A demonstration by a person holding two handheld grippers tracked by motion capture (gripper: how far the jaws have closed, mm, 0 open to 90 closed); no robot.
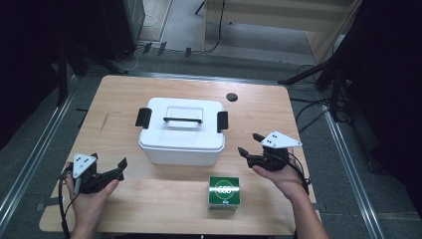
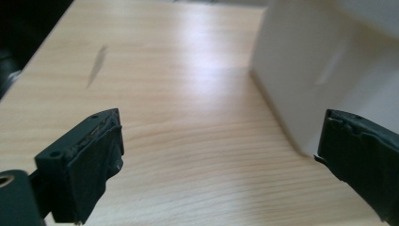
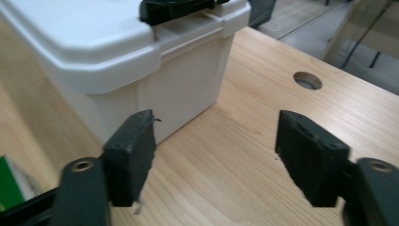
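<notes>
White plastic box (image 1: pixel 181 132) is my landmark: rectangular, rounded corners, smooth matte lid with a clear recessed panel and a thin black handle bar, and a black latch (image 1: pixel 143 117) on its left end and another (image 1: pixel 222 121) on its right end. It sits mid-table on pale wood-grain laminate (image 1: pixel 149 199).

High view: my left gripper (image 1: pixel 115 169) is in front of the box, off its left front corner, apart from it, jaws spread, nothing between them. My right gripper (image 1: pixel 251 144) is just off the box's right end, jaws also apart and empty. A grey three-cornered plate sits on top of each. A green carton (image 1: pixel 224 190), a cube with a white ring print on top, stands in front of the box near its right front corner, not touching it. A small round dark hole (image 1: pixel 231 97) in the tabletop lies behind the box's right rear corner.

Left gripper view: my left tongs (image 2: pixel 221 141) have black blocky jaws with worn, rough pads, held wide. Bare wood grain lies between them. The box's smooth white wall (image 2: pixel 306 80) is close by the right jaw; I can't tell if they touch.

Right gripper view: my right tongs (image 3: pixel 216 150) have the same black jaws and chipped pad edges, standing open over bare wood. The box corner (image 3: pixel 141 89), with its overhanging lid lip, sits just behind the left jaw. A green sliver of the carton (image 3: pixel 9 188) shows at the left edge.
</notes>
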